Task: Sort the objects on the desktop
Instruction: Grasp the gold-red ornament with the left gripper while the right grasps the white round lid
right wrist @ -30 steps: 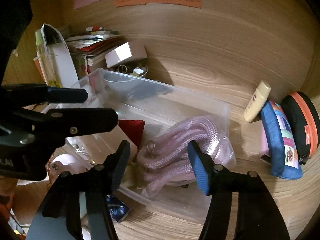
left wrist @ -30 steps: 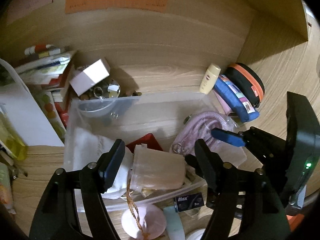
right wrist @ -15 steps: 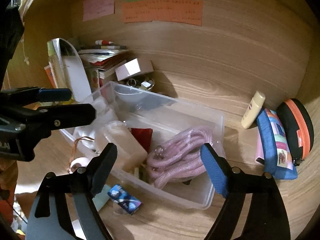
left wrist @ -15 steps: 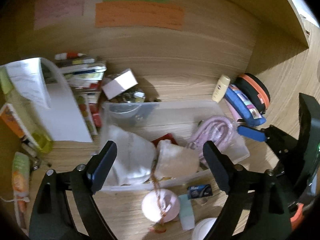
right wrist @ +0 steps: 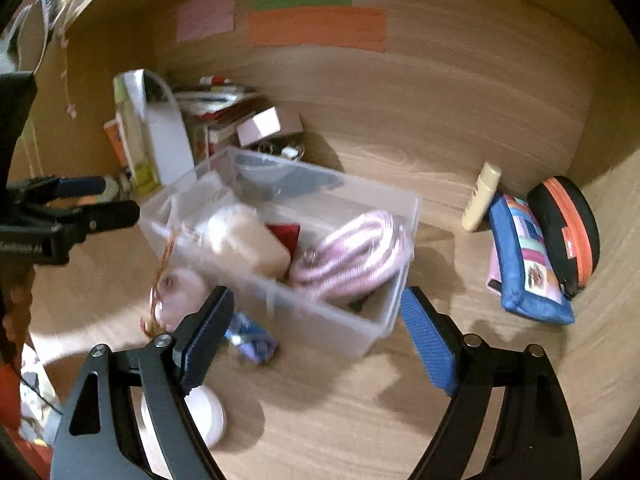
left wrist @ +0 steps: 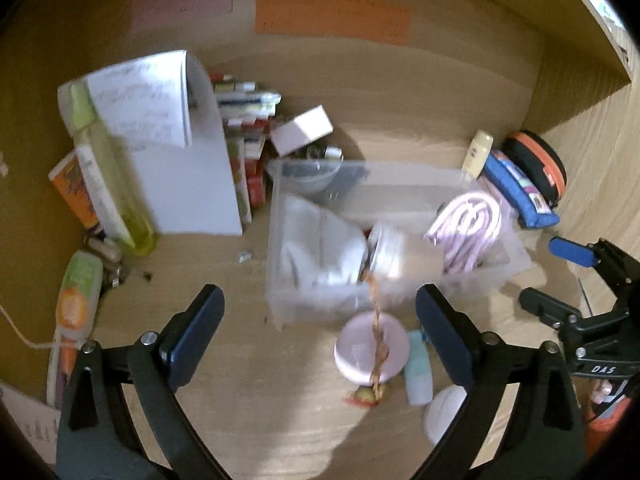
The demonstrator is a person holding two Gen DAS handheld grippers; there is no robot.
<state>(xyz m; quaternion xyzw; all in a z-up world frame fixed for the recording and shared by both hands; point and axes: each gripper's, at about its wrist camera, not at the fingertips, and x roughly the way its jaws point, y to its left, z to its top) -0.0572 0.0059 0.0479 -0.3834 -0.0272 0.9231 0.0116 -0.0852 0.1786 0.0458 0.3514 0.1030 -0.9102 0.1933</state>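
Setting: wood-grain desk alcove with matching laminate back wall carrying pink, green and orange paper notes.
Bin: clear rectangular plastic storage box is sitting mid-desk, walls smooth and see-through.
Bin contents: coiled pink-and-white braided rope is lying at the box's right end; a frosted beige drawstring pouch is lying beside it, with a red item between them; white soft material is filling the left end.
Cord: brown twisted cord is trailing out of the box over its front wall.
In front of bin: round pale-pink lidded tin is resting under the cord; a small blue printed packet is lying near the box's front wall.
Right of bin: cream squeeze tube, blue patchwork fabric pencil case and black oval zip case with orange trim are lying close together.
Left of bin: stack of books and papers with a small white-pink carton is standing behind.
Left gripper: is hovering before the box, jaws spread wide, empty.
Right gripper: is hovering at the box's front right corner, jaws spread wide, empty.
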